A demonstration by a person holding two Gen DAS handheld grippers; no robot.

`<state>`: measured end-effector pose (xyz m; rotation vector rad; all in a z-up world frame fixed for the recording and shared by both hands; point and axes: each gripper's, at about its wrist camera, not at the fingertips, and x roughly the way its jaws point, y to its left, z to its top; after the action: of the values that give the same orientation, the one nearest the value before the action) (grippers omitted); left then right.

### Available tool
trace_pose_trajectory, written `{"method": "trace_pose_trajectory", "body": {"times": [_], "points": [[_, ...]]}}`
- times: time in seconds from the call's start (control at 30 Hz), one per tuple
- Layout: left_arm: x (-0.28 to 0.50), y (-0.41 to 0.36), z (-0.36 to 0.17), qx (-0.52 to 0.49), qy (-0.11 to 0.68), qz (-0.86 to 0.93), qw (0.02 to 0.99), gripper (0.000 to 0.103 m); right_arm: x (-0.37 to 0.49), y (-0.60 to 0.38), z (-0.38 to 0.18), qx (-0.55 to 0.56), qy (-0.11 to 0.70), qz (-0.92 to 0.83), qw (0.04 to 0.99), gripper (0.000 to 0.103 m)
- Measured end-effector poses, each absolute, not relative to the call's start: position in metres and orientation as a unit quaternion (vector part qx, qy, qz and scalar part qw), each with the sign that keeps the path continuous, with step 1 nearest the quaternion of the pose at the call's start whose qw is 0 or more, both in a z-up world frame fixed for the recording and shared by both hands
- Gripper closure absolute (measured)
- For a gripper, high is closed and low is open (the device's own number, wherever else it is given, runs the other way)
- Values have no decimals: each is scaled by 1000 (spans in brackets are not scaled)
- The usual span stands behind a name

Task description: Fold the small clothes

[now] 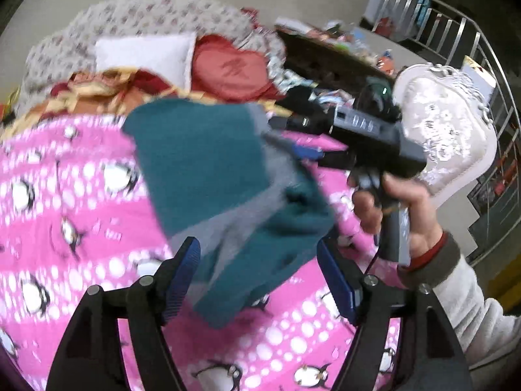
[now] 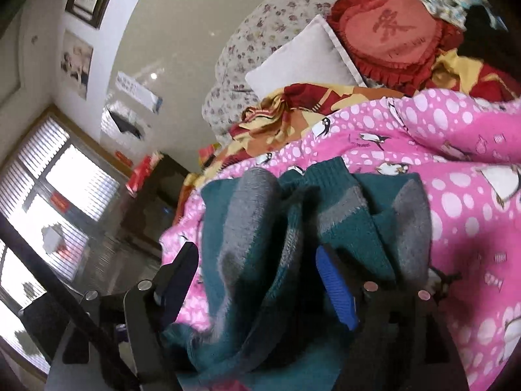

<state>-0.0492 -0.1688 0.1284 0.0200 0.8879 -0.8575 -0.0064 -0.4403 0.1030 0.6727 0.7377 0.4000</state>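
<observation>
Motion blur smears the sweater [image 1: 208, 169] and blanket [image 1: 65, 211].
</observation>
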Motion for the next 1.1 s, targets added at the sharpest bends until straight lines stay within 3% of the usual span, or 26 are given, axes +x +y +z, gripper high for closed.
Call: {"method": "trace_pose_trajectory", "body": {"times": [0.17, 0.2, 0.23, 0.3, 0.5, 0.7, 0.83, 1.1], "points": [[-47, -157, 123, -21, 414, -398, 818, 26, 12, -429, 97, 320, 363, 202, 852, 23], [-46, -162, 118, -21, 416, -399, 817, 26, 16, -425, 94, 322, 367, 206, 848, 28], [-47, -169, 113, -19, 424, -401, 812, 26, 18, -423, 92, 322, 368, 210, 846, 37], [-47, -184, 104, -17, 436, -415, 799, 26, 19, -417, 93, 307, 363, 202, 856, 76], [-74, -214, 93, 11, 415, -475, 776, 26, -18, -425, 128, 262, 302, 188, 897, 80], [-67, -222, 58, 23, 463, -451, 762, 26, -11, -441, 91, 218, 353, 103, 904, 78], [-70, -205, 78, 18, 448, -466, 762, 26, -23, -455, 109, 209, 328, 78, 918, 66], [-31, -180, 98, 29, 431, -374, 821, 26, -80, -402, 166, 130, 321, 169, 923, 65]]}}
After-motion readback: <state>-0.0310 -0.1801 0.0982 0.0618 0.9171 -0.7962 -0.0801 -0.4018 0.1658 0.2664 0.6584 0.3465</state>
